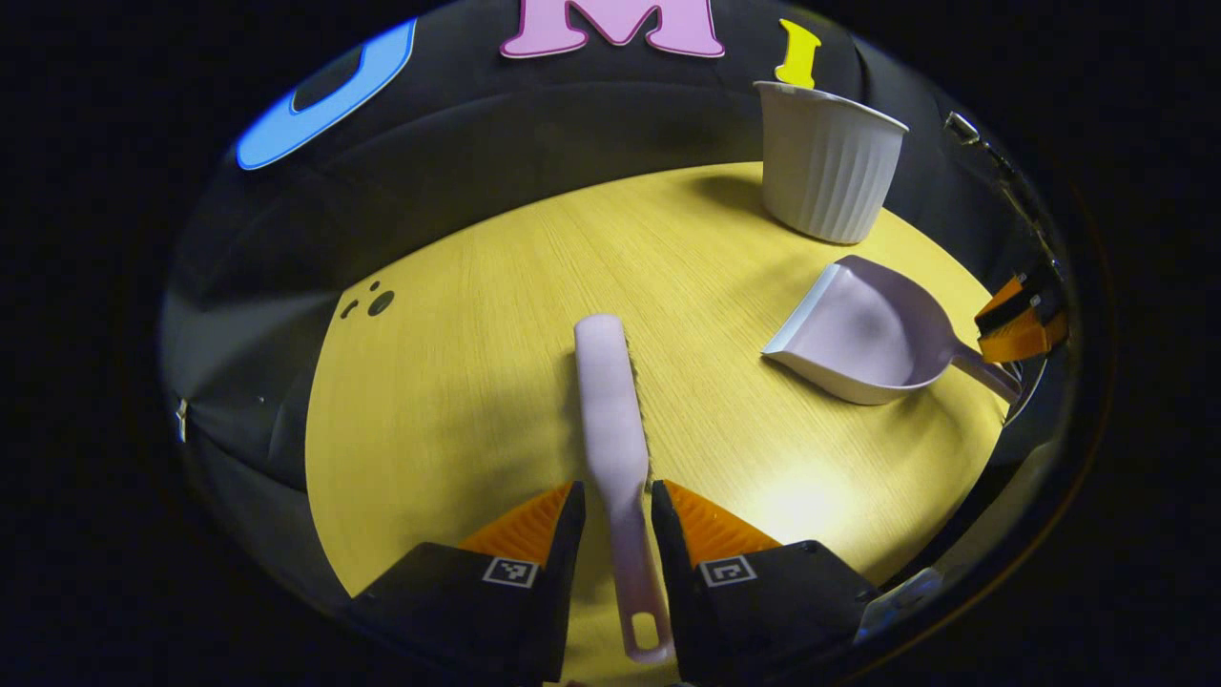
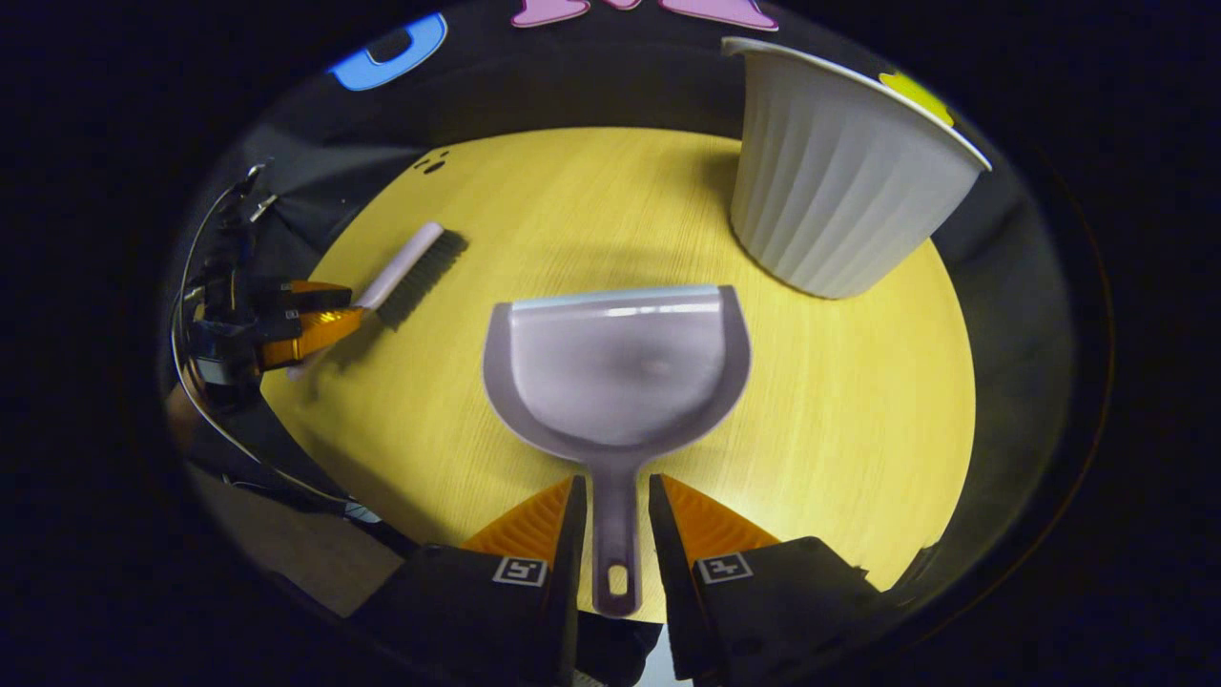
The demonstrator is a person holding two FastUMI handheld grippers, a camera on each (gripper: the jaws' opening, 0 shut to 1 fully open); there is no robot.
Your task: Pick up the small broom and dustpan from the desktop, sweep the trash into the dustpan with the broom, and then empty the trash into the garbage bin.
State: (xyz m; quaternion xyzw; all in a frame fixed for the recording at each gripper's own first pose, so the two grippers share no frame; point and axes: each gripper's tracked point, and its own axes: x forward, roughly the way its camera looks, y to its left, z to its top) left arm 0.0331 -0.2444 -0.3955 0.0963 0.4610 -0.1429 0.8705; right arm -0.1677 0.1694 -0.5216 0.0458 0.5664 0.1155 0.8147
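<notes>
In the left gripper view, my left gripper (image 1: 615, 520) brackets the broom (image 1: 610, 410) handle at 6 o'clock, apparently clamped. In the right gripper view, my right gripper (image 2: 615, 515) flanks the dustpan (image 2: 615, 367) handle likewise; garbage bin (image 2: 839, 181) at 1 o'clock. Pickup step: next, lift both off the worktop (image 2: 858, 401).

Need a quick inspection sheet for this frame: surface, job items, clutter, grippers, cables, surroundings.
Surface: yellow wood-grain table, lit by a bright spot.
Job's things: broom lying flat; dustpan flat, mouth facing the white ribbed bin, which stands upright at the far edge.
Clutter: small dark specks near the table's far left edge; whether they are the trash, cannot tell.
Grippers: left gripper astride the broom handle; right gripper astride the dustpan handle; contact unclear for both.
Cables: thin wires on the left gripper.
Surroundings: black cloth wall.
</notes>
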